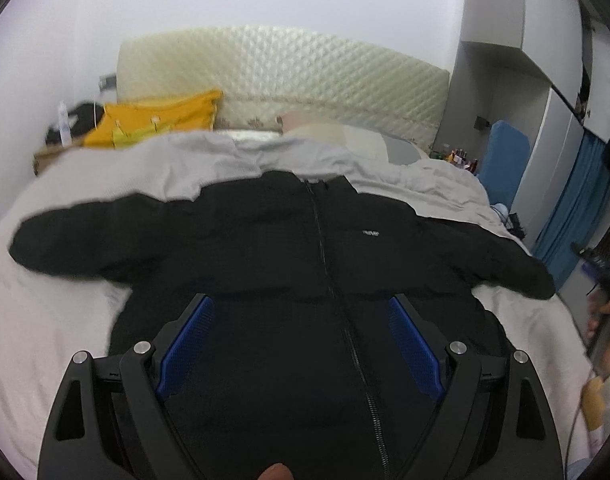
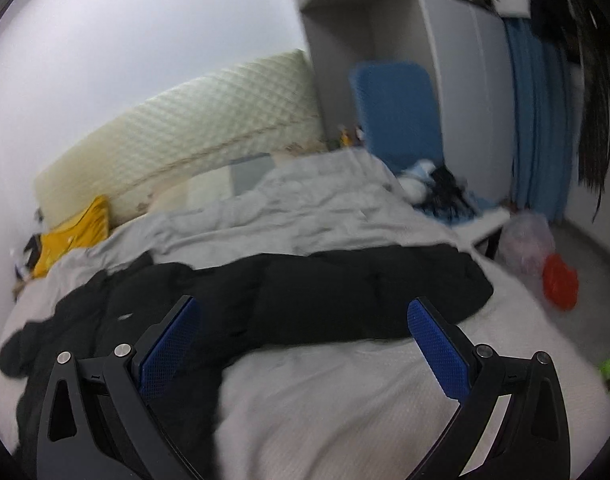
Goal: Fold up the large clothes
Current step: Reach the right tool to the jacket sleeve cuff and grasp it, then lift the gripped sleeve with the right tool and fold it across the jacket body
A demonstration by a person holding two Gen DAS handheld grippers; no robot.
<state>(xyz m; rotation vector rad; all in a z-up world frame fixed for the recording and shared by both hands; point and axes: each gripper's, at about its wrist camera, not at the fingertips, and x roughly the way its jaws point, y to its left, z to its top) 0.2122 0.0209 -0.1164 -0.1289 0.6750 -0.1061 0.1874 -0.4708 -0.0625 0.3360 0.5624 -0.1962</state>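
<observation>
- Black jacket (image 1: 273,248) is laid flat on the bed (image 1: 65,320), front up, zipper (image 1: 325,248) closed down the middle, collar toward the headboard (image 1: 285,76).
- Both sleeves are spread outward; one sleeve (image 2: 385,292) is stretched toward the bed's side edge near the wardrobe (image 2: 457,80).
- Small white chest label (image 1: 371,233) is seen beside the zipper.
- Left hand-held gripper (image 1: 301,344) is held above the jacket's lower body, jaws spread wide, nothing between the blue pads (image 1: 185,344); contact with the fabric cannot be told.
- Right hand-held gripper (image 2: 305,344) is held over the outstretched sleeve and bare sheet, jaws spread wide, nothing gripped.
- Rumpled grey duvet (image 1: 209,160) is bunched between the jacket's collar and the headboard.
- Yellow cushion (image 1: 161,120) is propped at the headboard corner of the bed.
- Red bag (image 2: 561,284) and a pale plastic bag (image 2: 527,236) are seen on the floor beyond the bed's side edge.
- Both views are motion-blurred.
</observation>
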